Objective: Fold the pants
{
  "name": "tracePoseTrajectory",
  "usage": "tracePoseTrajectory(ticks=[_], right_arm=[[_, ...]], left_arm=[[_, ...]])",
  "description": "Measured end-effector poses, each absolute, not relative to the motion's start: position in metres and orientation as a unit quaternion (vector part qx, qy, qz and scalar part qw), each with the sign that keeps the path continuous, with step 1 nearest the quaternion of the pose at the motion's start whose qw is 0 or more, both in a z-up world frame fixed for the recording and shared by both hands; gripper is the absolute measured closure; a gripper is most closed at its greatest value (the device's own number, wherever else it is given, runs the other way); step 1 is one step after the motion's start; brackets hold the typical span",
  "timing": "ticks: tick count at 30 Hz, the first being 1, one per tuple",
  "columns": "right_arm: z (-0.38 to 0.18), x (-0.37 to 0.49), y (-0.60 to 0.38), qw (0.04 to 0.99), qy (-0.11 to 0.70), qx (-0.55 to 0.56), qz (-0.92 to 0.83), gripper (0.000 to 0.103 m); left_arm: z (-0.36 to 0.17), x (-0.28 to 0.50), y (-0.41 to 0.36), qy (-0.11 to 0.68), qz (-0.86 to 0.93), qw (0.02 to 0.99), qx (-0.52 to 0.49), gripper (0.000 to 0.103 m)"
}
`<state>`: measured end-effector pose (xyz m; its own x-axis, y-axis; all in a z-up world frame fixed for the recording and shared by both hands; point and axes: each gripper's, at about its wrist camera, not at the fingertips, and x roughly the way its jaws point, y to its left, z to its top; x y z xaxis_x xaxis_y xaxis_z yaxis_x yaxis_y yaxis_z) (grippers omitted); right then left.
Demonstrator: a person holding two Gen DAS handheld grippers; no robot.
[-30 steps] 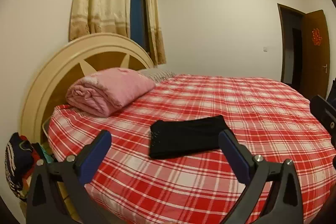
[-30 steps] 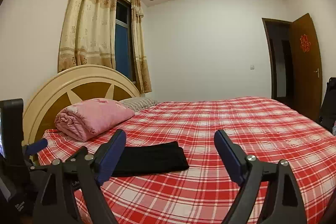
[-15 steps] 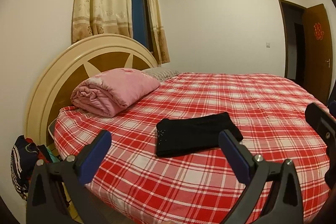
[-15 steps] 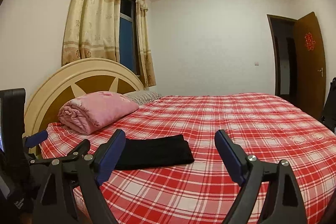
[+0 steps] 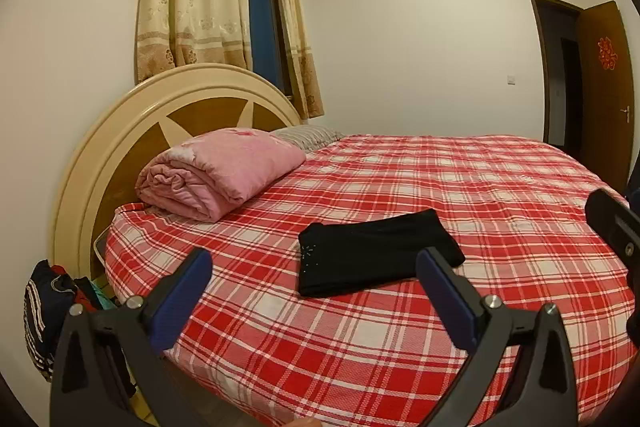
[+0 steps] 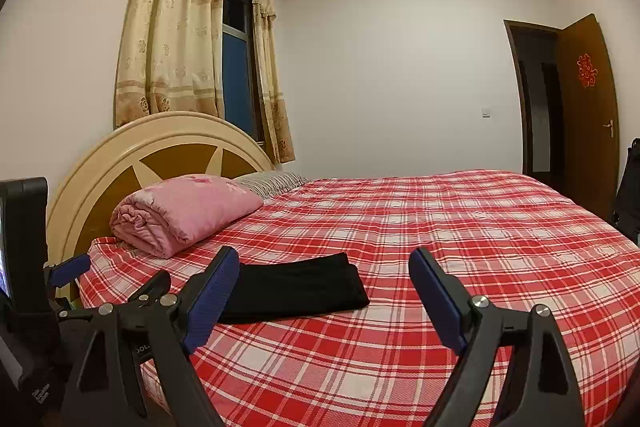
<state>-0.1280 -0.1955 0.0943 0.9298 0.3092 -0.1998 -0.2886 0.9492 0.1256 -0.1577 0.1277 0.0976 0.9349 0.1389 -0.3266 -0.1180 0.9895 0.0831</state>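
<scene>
The black pants (image 5: 376, 253) lie folded into a flat rectangle on the red plaid bed (image 5: 400, 339), near its front edge. They also show in the right wrist view (image 6: 294, 289). My left gripper (image 5: 314, 269) is open and empty, held back from the bed edge, short of the pants. My right gripper (image 6: 324, 269) is open and empty, also back from the bed, with the pants ahead and to the left. The right gripper's body shows at the right edge of the left wrist view (image 5: 614, 227).
A rolled pink quilt (image 5: 218, 177) and a striped pillow (image 5: 308, 137) lie by the round headboard (image 5: 120, 131). A heap of clothes (image 5: 44, 311) sits on the floor at the left. An open brown door (image 5: 608, 91) stands at the far right.
Both grippers have drawn back and away from the bed, so the folded pants appear smaller and farther. The pants have not moved. Both grippers stay open.
</scene>
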Motion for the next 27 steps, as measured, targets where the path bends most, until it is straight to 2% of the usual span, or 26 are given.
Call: tracePoseTrajectory(ticks=[27], right_arm=[[0.0926, -0.1289, -0.1999, 0.982, 0.104, 0.053, 0.147, 0.015]], left_arm=[[0.0963, -0.1541, 0.1340, 0.175, 0.078, 0.981, 0.034, 0.000]])
